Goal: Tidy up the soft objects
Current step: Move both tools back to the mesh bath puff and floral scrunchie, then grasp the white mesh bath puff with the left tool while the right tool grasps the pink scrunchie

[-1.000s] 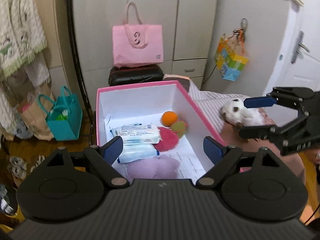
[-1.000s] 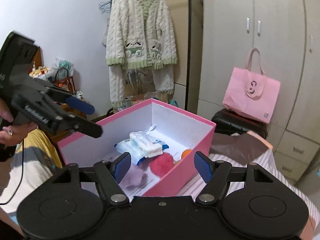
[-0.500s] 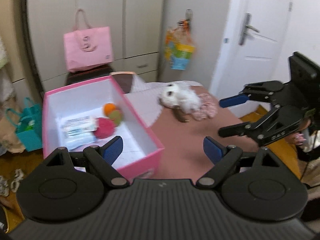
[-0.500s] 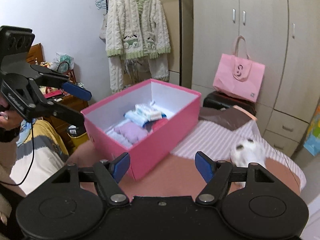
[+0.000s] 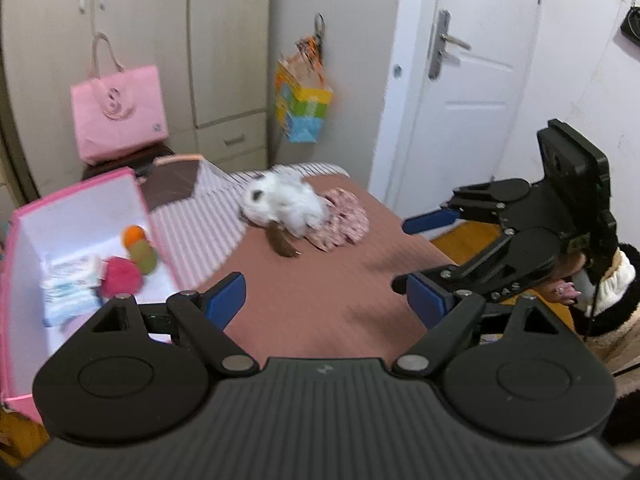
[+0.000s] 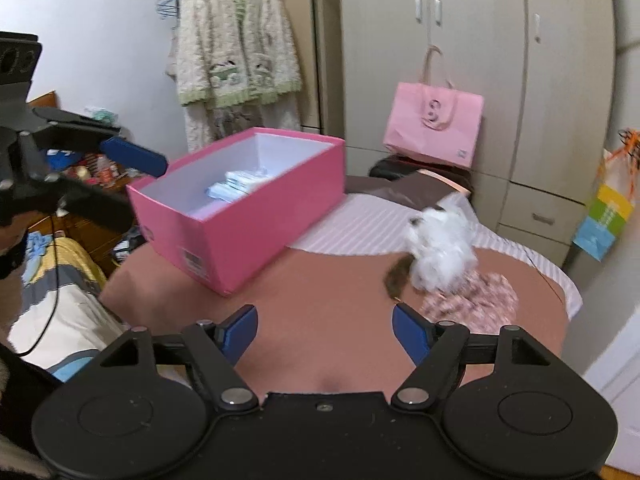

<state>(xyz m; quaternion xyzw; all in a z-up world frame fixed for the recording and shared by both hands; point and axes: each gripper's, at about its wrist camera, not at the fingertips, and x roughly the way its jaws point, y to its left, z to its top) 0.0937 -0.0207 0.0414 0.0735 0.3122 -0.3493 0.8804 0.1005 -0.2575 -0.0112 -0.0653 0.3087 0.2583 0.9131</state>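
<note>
Both grippers over the bed [image 6: 328,280], with the pink box [image 6: 256,216] as landmark. The left gripper [image 5: 324,300] has its jaws apart and empty; the right gripper [image 6: 324,332] has nothing between its jaws, which are opening. The plush [image 6: 440,244], white and fluffy with a dark tail, lies on the bed well to the right of the box, resting partly on a floral cloth [image 6: 476,300] that reaches nearer the right gripper. Seen from the left gripper, the plush [image 5: 288,204] sits ahead of the fingers, beyond the box's right wall [image 5: 160,240]; neither gripper touches it. Inside the box lie tissue packs [image 5: 68,284], a red pompom [image 5: 120,276] and an orange ball [image 5: 134,236]. Likely risks: pads closing on loose fur alone, so that the plush slips out in transit; the cloth being pinched along with the plush, since the two overlap; the two grippers meeting if both converge on one item; the box wall being knocked during a low carry.
</note>
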